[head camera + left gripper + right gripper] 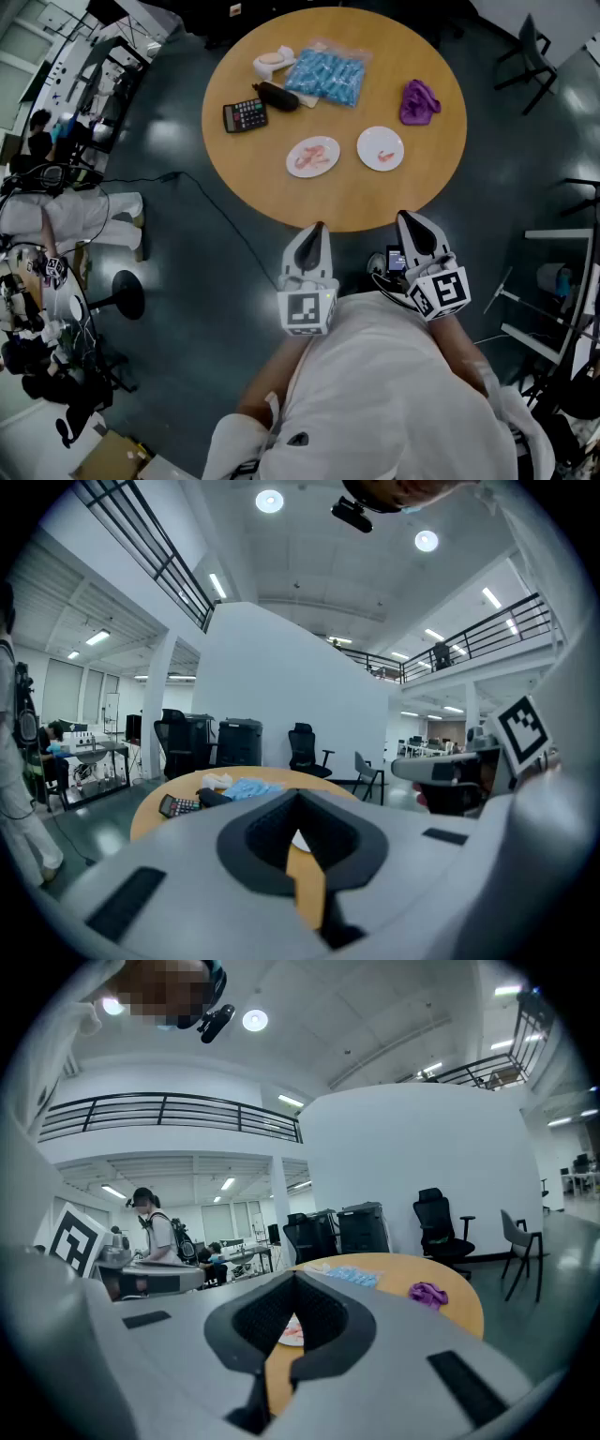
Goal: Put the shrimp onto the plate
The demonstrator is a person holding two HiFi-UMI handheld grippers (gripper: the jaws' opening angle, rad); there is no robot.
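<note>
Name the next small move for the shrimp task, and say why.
Probably open the left tool and reach to the fuller plate, nearest it. Both it and the right tool are shut, empty, at the table's near edge; the other plate holds one shrimp.

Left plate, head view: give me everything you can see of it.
The left plate is small, round and white; its material can't be told. It lies flat on the round wooden table, toward the near edge, beside the similar right plate but apart from it. Pink shrimp lie curled in its middle; their count is unclear. Nothing else touches it.
</note>
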